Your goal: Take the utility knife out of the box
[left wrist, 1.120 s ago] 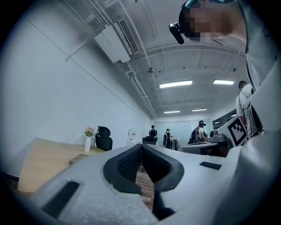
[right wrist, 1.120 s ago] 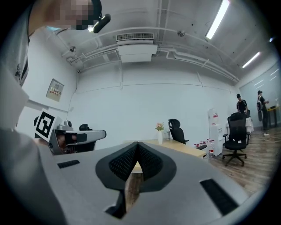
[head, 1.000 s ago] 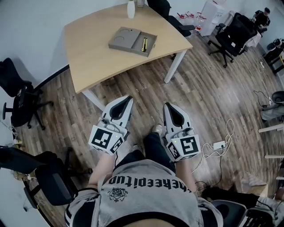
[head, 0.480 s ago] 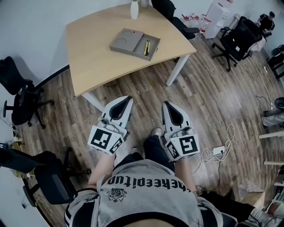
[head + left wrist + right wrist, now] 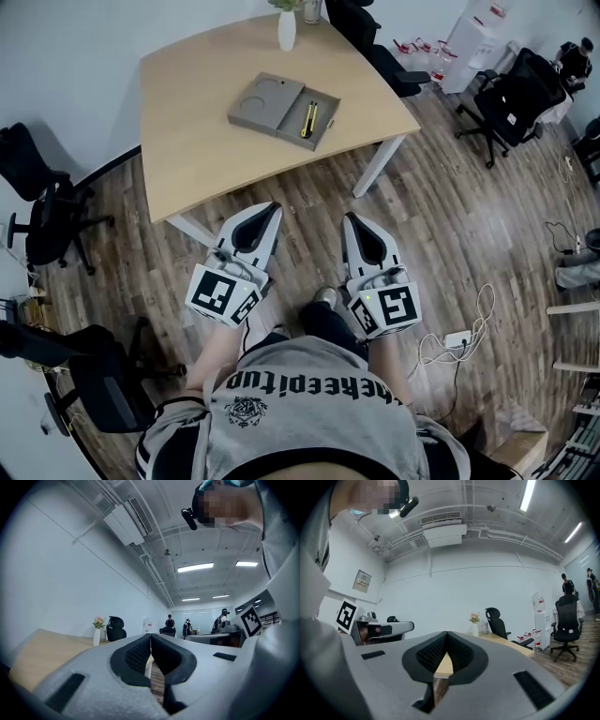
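A flat grey box (image 5: 282,110) lies on the wooden table (image 5: 197,141), a little past its middle. A yellow utility knife (image 5: 306,119) rests in the box's right-hand compartment. My left gripper (image 5: 273,207) and right gripper (image 5: 348,218) are held side by side over the floor, short of the table's near edge and well apart from the box. Both point toward the table, with their jaw tips together and nothing between them. In the left gripper view (image 5: 150,635) and the right gripper view (image 5: 446,633) the tips meet, and the table top shows beyond them.
A white vase (image 5: 287,28) with flowers stands at the table's far edge. Black office chairs stand behind the table (image 5: 375,42), at the left wall (image 5: 42,211) and at the right (image 5: 511,98). A power strip and cable (image 5: 457,337) lie on the floor at the right.
The table and box sit lower and nearer in the head view, so I have stepped toward the table. Both grippers keep the same pose, shut.
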`<state>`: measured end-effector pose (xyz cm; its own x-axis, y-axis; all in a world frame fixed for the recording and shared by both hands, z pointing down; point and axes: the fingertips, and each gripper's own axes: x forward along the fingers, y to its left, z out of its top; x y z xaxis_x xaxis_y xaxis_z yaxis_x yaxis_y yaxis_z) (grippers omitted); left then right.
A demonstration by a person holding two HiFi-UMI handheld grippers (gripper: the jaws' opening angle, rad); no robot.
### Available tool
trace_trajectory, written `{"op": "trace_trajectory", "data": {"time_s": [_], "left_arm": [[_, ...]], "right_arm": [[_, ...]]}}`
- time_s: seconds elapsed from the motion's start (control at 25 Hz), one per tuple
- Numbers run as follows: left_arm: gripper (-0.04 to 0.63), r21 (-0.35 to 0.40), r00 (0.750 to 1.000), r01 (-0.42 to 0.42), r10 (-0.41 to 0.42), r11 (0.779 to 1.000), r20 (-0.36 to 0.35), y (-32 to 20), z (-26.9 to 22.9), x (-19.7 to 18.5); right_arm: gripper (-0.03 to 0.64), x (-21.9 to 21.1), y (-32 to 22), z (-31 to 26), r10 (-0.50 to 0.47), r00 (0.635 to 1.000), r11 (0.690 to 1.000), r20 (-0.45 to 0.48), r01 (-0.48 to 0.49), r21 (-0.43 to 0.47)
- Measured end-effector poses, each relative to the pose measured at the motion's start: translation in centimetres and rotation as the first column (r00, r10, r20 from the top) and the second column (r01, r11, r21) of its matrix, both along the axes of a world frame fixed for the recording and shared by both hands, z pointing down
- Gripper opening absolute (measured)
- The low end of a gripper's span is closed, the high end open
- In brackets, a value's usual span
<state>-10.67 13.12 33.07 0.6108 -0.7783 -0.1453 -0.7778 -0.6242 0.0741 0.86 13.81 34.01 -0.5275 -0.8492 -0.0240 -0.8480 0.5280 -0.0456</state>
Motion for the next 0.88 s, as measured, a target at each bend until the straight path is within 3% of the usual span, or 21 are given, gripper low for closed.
{"op": "trace_trajectory", "data": {"time_s": [0.88], "left_arm": [[0.018,0.028,0.993,0.121,-0.121,0.992,-0.008,-11.1,-1.0,8.0]], "right_arm": [[0.006,8.2,-12.0,0.0,-0.122,0.992,0.992,0.025,0.122,0.009]]}}
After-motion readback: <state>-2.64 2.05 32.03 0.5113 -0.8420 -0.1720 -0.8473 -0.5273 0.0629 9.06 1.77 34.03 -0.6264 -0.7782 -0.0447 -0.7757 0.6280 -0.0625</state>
